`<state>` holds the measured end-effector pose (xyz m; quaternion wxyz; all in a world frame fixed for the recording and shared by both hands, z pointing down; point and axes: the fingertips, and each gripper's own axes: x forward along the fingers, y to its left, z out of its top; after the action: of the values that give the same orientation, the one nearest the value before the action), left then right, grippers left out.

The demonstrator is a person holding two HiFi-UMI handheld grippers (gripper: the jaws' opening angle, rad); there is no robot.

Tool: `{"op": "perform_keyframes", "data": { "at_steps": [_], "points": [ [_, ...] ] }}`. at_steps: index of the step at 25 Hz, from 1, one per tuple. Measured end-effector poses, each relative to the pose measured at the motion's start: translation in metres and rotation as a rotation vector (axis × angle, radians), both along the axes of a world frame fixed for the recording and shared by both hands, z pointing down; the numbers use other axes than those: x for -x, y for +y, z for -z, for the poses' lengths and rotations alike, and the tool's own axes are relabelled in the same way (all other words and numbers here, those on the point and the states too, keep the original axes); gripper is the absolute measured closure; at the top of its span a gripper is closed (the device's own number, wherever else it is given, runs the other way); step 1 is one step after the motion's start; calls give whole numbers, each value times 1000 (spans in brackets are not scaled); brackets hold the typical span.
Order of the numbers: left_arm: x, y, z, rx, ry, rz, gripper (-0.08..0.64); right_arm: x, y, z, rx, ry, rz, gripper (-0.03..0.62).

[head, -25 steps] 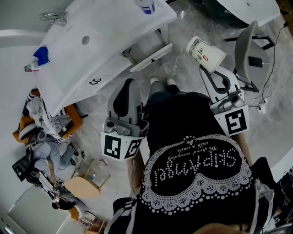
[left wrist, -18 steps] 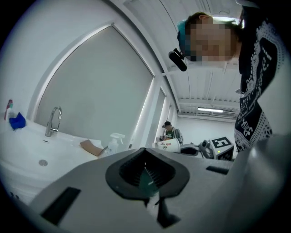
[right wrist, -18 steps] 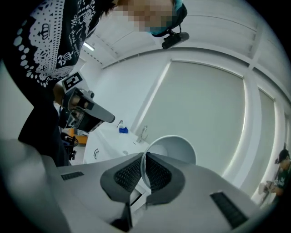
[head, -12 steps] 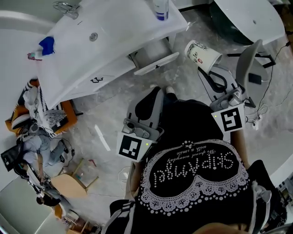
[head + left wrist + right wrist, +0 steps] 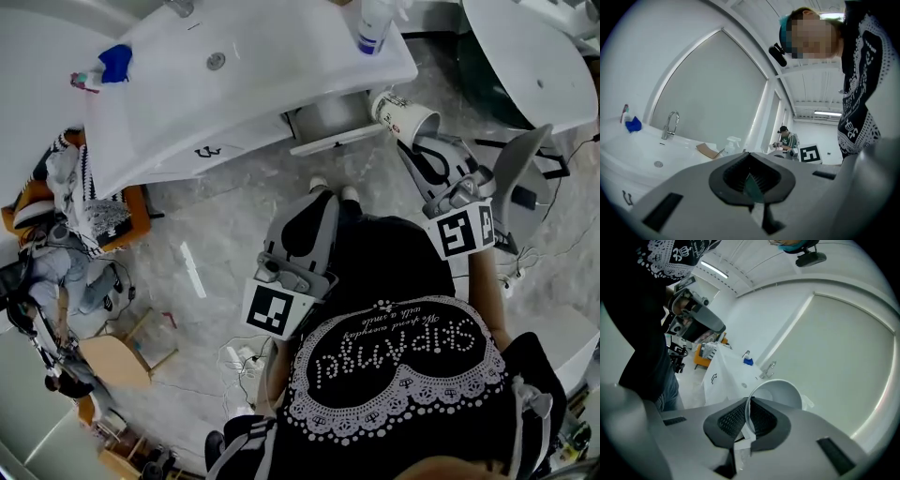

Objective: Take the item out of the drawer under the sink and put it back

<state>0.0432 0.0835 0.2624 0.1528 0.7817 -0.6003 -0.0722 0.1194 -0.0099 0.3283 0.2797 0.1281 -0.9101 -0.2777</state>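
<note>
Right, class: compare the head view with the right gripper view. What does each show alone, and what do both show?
Only the head view: the open drawer under the sink, and the marker cube on the right gripper. Only the right gripper view: that gripper's jaws shut on the rim of the paper cup, the cup's white inside, a ceiling light. Both: the cup, the sink and the blue item on it.

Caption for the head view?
Right gripper holds a paper cup by its rim near the open drawer under the sink.
</note>
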Motion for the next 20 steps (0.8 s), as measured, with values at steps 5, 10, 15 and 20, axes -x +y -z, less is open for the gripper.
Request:
{"op": "perform_keyframes", "data": {
  "at_steps": [5,10,15,20],
  "points": [
    [16,3,-6,38,24,53,555,25,-6,-32,-12,106,88,568],
    [25,5,-12,69,38,79,555,43,-9,-63,-2,182,157,568],
    [31,6,-14,88,44,96,555,55,-13,-82,17,218,186,568],
    [35,9,-16,99,46,104,555,61,-17,-100,30,248,197,568]
  ]
}}
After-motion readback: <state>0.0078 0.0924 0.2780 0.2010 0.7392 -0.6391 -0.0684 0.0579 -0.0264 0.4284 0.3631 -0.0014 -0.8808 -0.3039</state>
